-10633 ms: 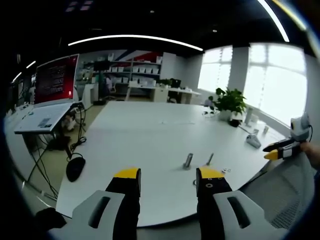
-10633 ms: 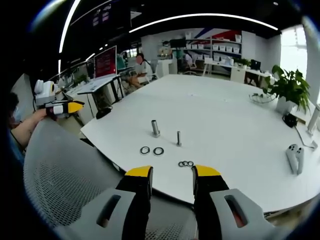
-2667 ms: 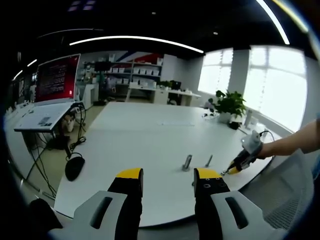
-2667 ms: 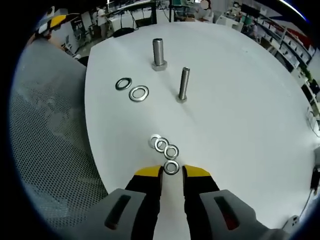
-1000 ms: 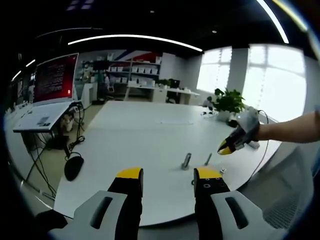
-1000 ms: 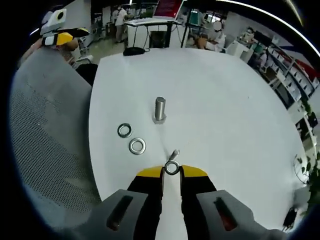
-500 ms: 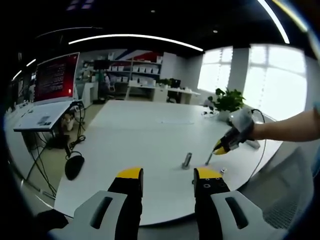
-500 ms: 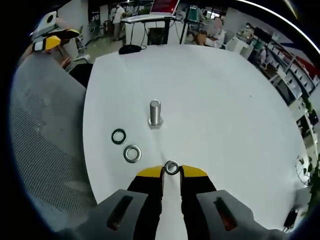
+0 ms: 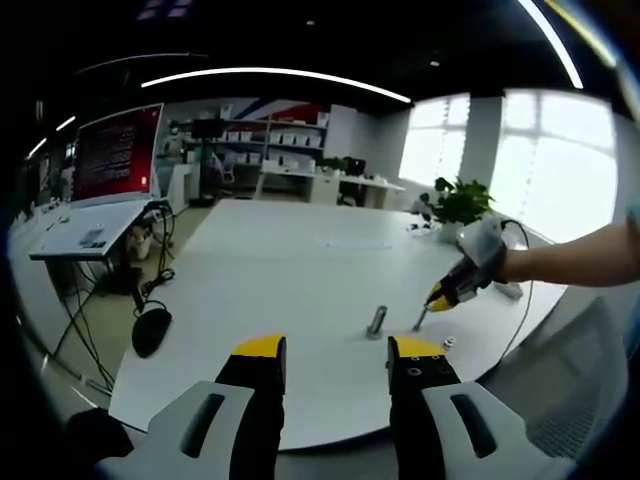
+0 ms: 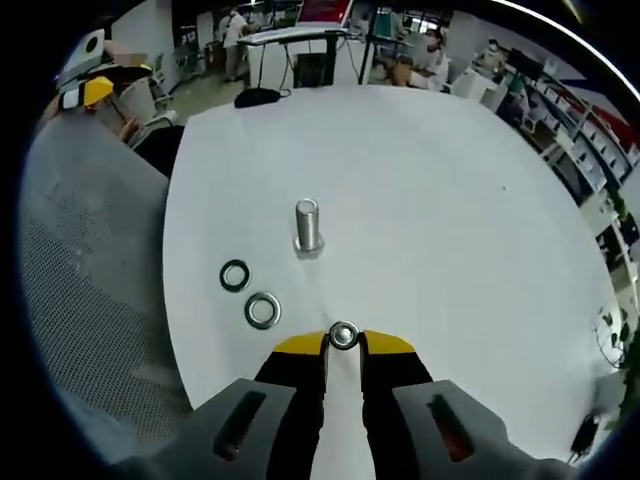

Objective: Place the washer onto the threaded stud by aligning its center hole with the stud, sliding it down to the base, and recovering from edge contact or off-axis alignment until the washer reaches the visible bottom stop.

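Desk [image 10: 450, 200] plain white. Claw tips yellow on black jaws, grey bodies: right claw [image 10: 343, 345], left claw [image 9: 335, 350]. Washer [image 10: 343, 334] and bolt [image 10: 307, 226] bare silver metal. Chair mesh [image 10: 80, 280] grey, fine dotted weave. Screen [image 9: 115, 155] red.

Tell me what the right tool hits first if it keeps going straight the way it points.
Probably the thin threaded stud: the right tool, shut on a small silver washer, sits right at its top. Depth is unclear.
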Demonstrator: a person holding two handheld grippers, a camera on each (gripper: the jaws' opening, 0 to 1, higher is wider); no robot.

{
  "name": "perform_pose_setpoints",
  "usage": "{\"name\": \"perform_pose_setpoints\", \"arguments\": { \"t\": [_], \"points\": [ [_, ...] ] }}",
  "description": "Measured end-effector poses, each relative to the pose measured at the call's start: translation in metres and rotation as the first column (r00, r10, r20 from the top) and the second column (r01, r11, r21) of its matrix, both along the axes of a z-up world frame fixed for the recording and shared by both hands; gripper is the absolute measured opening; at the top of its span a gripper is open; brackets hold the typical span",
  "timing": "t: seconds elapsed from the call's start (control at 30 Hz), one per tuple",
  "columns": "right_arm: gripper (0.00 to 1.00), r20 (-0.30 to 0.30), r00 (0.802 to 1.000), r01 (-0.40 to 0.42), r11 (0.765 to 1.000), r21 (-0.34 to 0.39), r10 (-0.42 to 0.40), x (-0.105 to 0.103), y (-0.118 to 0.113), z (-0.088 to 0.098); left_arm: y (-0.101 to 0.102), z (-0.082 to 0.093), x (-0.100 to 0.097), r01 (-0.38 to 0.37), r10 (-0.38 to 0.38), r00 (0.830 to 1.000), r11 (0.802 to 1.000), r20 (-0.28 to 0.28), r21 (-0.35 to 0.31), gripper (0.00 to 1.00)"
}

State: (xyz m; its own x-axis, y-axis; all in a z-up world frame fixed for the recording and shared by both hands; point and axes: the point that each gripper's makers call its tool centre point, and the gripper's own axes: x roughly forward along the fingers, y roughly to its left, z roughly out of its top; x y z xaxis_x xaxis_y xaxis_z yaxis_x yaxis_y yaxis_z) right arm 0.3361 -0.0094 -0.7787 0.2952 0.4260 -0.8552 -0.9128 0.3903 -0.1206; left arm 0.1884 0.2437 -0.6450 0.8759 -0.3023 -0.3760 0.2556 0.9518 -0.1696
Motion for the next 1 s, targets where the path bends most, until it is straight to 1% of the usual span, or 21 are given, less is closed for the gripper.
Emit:
{"name": "perform_pose_setpoints", "arguments": {
  "t": [0.17,0.33,0.4,0.43,0.5,0.53,0.63,0.73,0.8,0.9,1.0],
  "points": [
    [0.13,-0.011,1.000,-0.002,1.000,-0.011,0.002,0.0001,-0.0008,-0.0034,0.0001,-0.0003,-0.0002,-0.002,0.002,1.000,1.000,-0.002,-0.001,0.39],
    [0.13,-0.014,1.000,-0.005,1.000,-0.005,0.005,0.0018,0.0025,-0.0029,0.0005,-0.0004,0.0003,-0.004,0.004,1.000,1.000,-0.001,-0.001,0.39],
    [0.13,-0.018,1.000,-0.010,1.000,-0.022,0.010,0.0011,0.0017,-0.0039,0.0008,-0.0004,0.0003,-0.006,0.006,1.000,1.000,-0.001,-0.002,0.39],
    [0.13,-0.009,1.000,-0.017,1.000,-0.026,0.017,0.0020,0.0020,-0.0030,0.0009,-0.0004,0.0002,-0.007,0.007,1.000,1.000,-0.001,-0.003,0.39],
    [0.13,-0.014,1.000,-0.021,0.999,-0.026,0.020,0.0005,0.0034,-0.0018,0.0011,-0.0004,0.0003,-0.008,0.008,1.000,1.000,-0.001,-0.003,0.39],
    [0.13,-0.013,1.000,-0.025,0.999,-0.030,0.024,0.0002,0.0040,-0.0014,0.0011,-0.0003,0.0004,-0.008,0.008,1.000,1.000,-0.001,-0.003,0.39],
    [0.13,-0.004,0.999,-0.053,0.996,-0.078,0.053,0.0015,0.0017,-0.0036,0.0013,0.0001,0.0008,-0.009,0.009,1.000,1.000,0.002,-0.003,0.39],
    [0.13,-0.024,0.997,-0.072,0.993,-0.097,0.070,0.0000,0.0024,-0.0046,0.0012,0.0003,0.0008,-0.010,0.010,1.000,1.000,0.003,-0.006,0.39],
    [0.13,-0.022,0.996,-0.088,0.990,-0.106,0.087,0.0015,0.0037,-0.0044,0.0012,0.0003,0.0007,-0.010,0.010,1.000,1.000,0.003,-0.006,0.39],
    [0.13,-0.040,0.995,-0.094,0.990,-0.106,0.090,0.0008,0.0062,-0.0048,0.0012,-0.0003,0.0004,-0.009,0.009,1.000,1.000,-0.001,-0.006,0.39],
    [0.13,-0.043,0.993,-0.114,0.985,-0.129,0.110,0.0014,0.0067,-0.0054,0.0007,-0.0006,0.0003,-0.007,0.007,1.000,1.000,-0.003,-0.005,0.39]
  ]
}}
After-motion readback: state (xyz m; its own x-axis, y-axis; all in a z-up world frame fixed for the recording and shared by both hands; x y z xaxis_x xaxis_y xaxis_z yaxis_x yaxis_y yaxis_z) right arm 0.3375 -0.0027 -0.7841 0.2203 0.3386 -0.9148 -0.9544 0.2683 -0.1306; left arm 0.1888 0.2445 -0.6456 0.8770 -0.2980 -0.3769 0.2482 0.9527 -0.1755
